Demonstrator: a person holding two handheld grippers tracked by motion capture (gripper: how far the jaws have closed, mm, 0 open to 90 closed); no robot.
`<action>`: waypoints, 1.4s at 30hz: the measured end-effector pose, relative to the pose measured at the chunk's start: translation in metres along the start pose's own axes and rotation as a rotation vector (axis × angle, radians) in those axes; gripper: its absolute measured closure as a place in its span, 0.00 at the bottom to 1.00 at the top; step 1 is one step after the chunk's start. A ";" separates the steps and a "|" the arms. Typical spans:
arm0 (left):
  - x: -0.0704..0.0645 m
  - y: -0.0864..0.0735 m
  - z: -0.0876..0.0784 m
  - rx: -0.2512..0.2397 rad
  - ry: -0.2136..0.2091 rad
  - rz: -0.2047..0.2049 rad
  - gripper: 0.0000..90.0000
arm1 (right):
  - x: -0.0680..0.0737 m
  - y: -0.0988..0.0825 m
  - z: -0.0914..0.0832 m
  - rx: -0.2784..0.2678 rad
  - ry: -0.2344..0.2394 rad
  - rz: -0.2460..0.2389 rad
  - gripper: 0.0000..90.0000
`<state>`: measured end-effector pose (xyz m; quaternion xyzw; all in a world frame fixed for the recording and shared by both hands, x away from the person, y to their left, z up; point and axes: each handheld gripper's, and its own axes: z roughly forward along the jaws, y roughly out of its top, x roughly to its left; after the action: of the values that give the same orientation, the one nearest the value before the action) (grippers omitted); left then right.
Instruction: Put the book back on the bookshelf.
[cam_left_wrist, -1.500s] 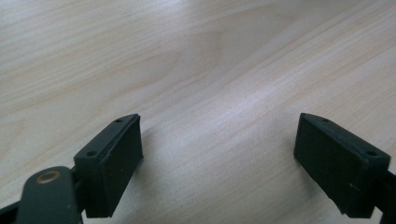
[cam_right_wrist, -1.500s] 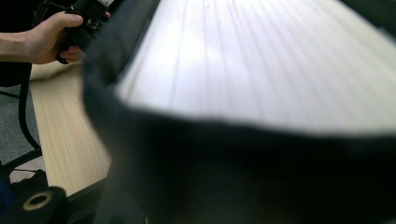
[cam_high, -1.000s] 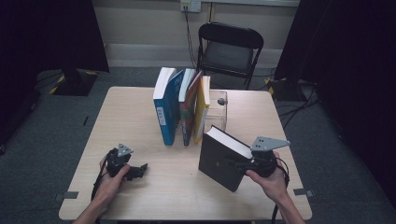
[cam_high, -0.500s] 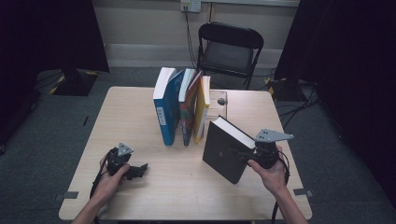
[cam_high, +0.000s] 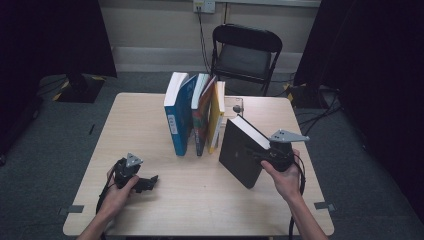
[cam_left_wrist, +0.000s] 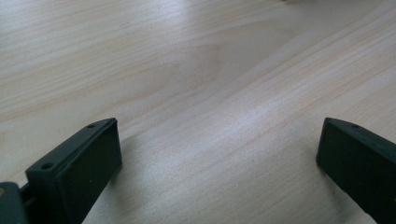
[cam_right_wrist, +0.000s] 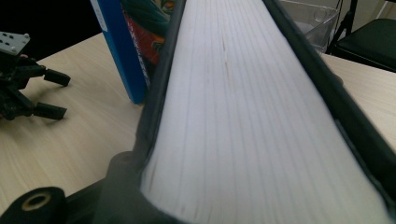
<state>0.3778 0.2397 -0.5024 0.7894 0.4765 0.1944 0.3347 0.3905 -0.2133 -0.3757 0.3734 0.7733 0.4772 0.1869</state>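
A pale wood-grain table (cam_high: 150, 125) stands on grey carpet, a black folding chair (cam_high: 244, 50) at top centre. The right gripper (cam_high: 260, 157), right of centre, is clamped on a black hardback book (cam_high: 239, 155) with white pages, tilted beside upright glossy books (cam_high: 195, 117). The left gripper (cam_high: 150, 182), lower left, rests with jaws apart.

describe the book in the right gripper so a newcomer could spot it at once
On the wooden table, right of the upright row of books, the right gripper holds the black book. It alone has a plain black cover and tilts, apart from the row.
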 end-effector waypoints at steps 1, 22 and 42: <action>0.000 0.000 0.000 -0.006 0.002 -0.004 0.00 | 0.000 0.000 0.001 -0.001 -0.005 -0.002 0.56; 0.000 0.000 0.000 -0.001 0.000 -0.001 0.00 | -0.004 0.007 0.005 0.014 -0.037 0.001 0.54; 0.001 0.000 0.000 0.002 -0.007 0.014 0.00 | 0.002 0.062 0.006 0.291 -0.022 0.025 0.54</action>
<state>0.3789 0.2406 -0.5022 0.7936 0.4702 0.1934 0.3342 0.4171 -0.1918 -0.3240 0.4114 0.8274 0.3584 0.1333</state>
